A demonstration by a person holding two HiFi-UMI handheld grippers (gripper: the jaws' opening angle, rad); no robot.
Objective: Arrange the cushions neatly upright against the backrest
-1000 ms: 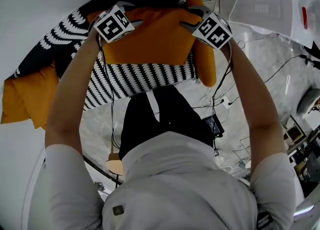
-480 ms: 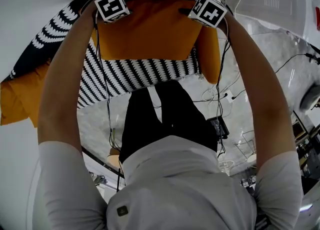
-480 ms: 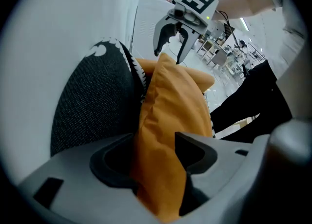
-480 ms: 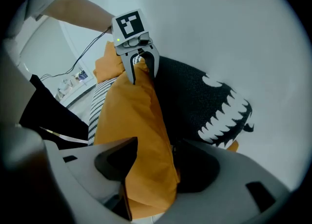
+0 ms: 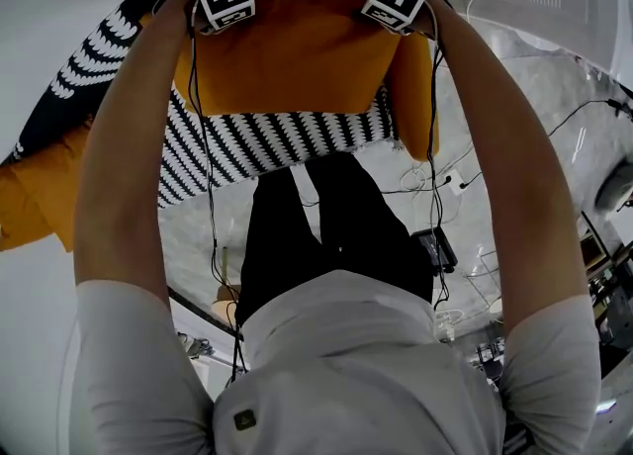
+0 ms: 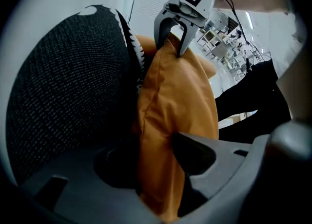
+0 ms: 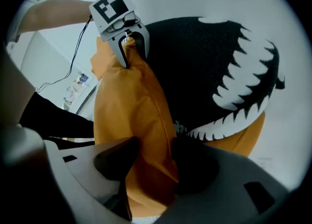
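Orange cushion point(image 5: 297, 57) stood upright, its lower edge meeting the striped seat point(image 5: 277, 141) and its far face against the black patterned cushion point(image 7: 209, 67). Both tongs sat on its top edge, one near each corner.

Left tongs point(image 6: 156, 162) were clamped on the cushion, pads dug into the fabric and creasing it. Right tongs point(image 7: 156, 162) had just been opening. Their jaws stood wide with the cushion's edge between them and no pinch visible.

A second orange cushion point(image 5: 413, 97) stood on edge just right of the held one. A third orange cushion point(image 5: 30, 216) lay well apart at the left end, below more black-and-white pattern.

Nearer: person's bare forearms stretched out to both tongs, dark trousers point(image 5: 326, 226) close to the seat's near edge. Cables point(image 5: 445, 186) ran across the pale floor point(image 5: 534, 127) on the right.
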